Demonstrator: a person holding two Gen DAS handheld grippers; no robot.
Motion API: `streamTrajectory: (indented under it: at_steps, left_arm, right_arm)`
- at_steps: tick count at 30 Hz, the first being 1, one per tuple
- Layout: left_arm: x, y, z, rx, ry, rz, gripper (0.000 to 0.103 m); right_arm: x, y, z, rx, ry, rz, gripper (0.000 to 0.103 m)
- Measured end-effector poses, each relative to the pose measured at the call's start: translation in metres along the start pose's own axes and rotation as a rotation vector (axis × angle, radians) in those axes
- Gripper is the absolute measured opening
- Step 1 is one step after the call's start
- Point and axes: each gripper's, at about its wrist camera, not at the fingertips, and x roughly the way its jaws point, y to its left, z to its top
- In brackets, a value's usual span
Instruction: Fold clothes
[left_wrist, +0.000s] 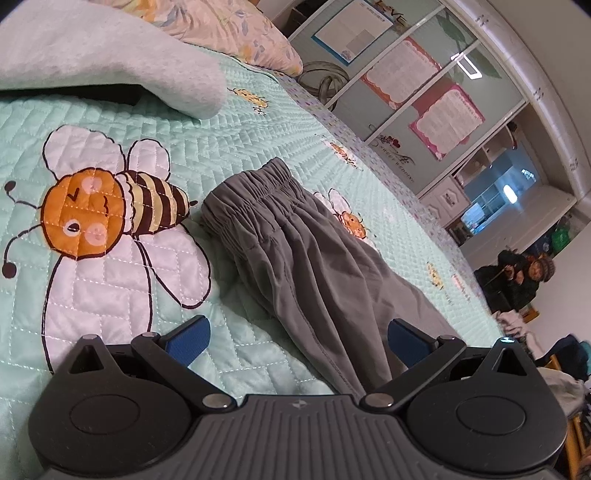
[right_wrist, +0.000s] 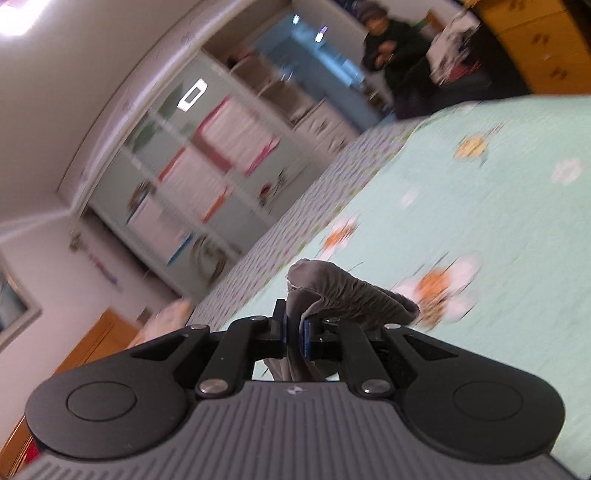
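Grey trousers (left_wrist: 310, 258) lie on a mint-green quilted bedspread (left_wrist: 229, 140), the elastic waistband at the far end and the legs running toward me. My left gripper (left_wrist: 297, 338) is open just above the trouser legs, its blue pads (left_wrist: 192, 339) on either side of the cloth, holding nothing. In the blurred right wrist view my right gripper (right_wrist: 294, 334) is shut on a bunched end of the grey trousers (right_wrist: 351, 295), lifted above the bedspread (right_wrist: 480, 229).
A large bee print (left_wrist: 103, 210) lies left of the trousers. A pale green blanket (left_wrist: 110, 48) and a floral pillow (left_wrist: 229, 29) lie at the head of the bed. A wardrobe (left_wrist: 417, 92) with posters stands beyond the bed's far edge. A seated person (left_wrist: 517, 277) is at the right.
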Motion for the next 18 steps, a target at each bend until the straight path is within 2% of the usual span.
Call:
streamTrajectory:
  at_steps: [3, 13, 15, 17, 18]
  left_arm:
    - [0.001, -0.004, -0.002, 0.025, 0.002, 0.020, 0.102]
    - [0.002, -0.016, -0.008, 0.093, 0.005, 0.081, 0.102]
    - [0.001, -0.016, -0.008, 0.086, 0.003, 0.075, 0.102]
    - [0.000, -0.015, -0.008, 0.080, 0.002, 0.069, 0.102]
    - [0.000, -0.014, -0.008, 0.077, 0.002, 0.066, 0.102]
  right_arm:
    - [-0.002, -0.032, 0.017, 0.013, -0.024, -0.027, 0.009]
    - [0.028, -0.127, -0.018, 0.244, 0.076, -0.113, 0.010]
    - [0.025, -0.124, -0.024, 0.264, 0.061, -0.125, 0.010]
    - [0.025, -0.103, -0.022, 0.195, 0.049, -0.131, 0.010]
    - [0.029, -0.083, -0.021, 0.119, 0.052, -0.131, 0.010]
